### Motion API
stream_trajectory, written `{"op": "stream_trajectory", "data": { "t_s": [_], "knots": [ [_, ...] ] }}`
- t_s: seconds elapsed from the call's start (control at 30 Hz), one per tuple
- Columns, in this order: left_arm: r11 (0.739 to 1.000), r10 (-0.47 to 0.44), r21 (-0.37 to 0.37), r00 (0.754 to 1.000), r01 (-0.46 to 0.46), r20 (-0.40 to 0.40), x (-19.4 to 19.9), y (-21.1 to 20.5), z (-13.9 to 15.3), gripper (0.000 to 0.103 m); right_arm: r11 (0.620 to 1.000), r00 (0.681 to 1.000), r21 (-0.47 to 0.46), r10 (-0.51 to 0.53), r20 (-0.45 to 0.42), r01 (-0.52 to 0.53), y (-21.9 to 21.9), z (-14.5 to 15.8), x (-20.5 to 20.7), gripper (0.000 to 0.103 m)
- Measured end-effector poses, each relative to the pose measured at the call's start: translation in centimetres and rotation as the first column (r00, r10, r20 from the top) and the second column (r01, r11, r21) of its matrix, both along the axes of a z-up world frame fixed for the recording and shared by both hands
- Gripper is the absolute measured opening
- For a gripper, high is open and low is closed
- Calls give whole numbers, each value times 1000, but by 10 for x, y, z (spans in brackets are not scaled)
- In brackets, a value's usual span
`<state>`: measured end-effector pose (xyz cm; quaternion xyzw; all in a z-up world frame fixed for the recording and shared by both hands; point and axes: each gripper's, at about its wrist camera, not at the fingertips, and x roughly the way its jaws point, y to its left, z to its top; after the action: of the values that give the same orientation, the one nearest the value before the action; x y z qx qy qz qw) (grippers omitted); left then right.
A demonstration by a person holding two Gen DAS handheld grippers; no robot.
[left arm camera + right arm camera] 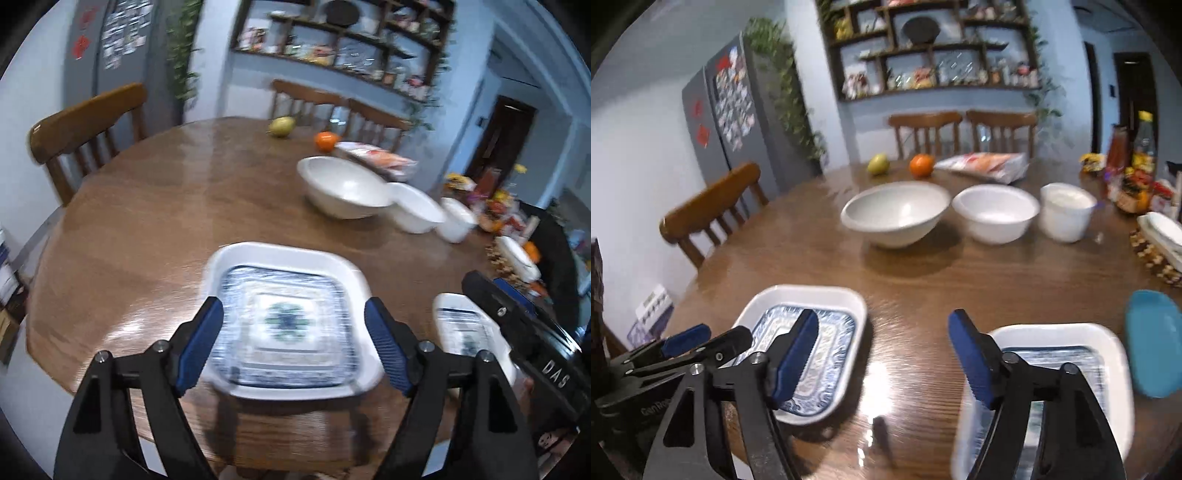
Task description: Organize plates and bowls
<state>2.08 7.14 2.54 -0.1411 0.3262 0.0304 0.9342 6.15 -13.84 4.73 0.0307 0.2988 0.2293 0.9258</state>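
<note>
White dish point(291, 258) holds blue-patterned plate point(284, 325); 3 bowls point(895, 214) (empty) behind.

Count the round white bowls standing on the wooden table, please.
3, in one row at the far side: a wide shallow white bowl on the left, a medium white bowl in the middle, a small deep white bowl on the right. None looks hidden.

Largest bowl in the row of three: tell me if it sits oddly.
Yes. The largest bowl is tipped, its rim high on the right beside the middle bowl and low on the left. Whether it leans on that bowl is unclear. The cup stands upright.
</note>
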Motion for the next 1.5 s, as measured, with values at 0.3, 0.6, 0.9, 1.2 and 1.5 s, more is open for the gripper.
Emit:
{"op": "stream_trajectory", "data": {
  "t_s": [0.3, 0.6, 0.9, 1.2, 1.5],
  "knots": [
    [972, -234, -25, 972, 233, -38, 20, -80, -8, 80, 980, 983, 75, -184, -16, 185, -94, 6, -15, 86],
    [942, -336, -23, 938, 335, -82, 27, -132, -29, 70, 964, 963, 116, -222, -153, 240, -148, -39, -1, 86],
    [944, -331, -60, 931, 326, -153, 39, -137, -47, 51, 959, 951, 103, -241, -196, 264, -155, -65, 3, 71],
    [940, -340, -94, 922, 328, -183, 47, -137, -54, 32, 966, 954, 107, -209, -217, 236, -148, -74, 17, 64],
    [949, -314, -84, 932, 303, -180, 50, -134, -56, 24, 967, 955, 94, -215, -203, 238, -142, -75, 22, 43]
  ]
}}
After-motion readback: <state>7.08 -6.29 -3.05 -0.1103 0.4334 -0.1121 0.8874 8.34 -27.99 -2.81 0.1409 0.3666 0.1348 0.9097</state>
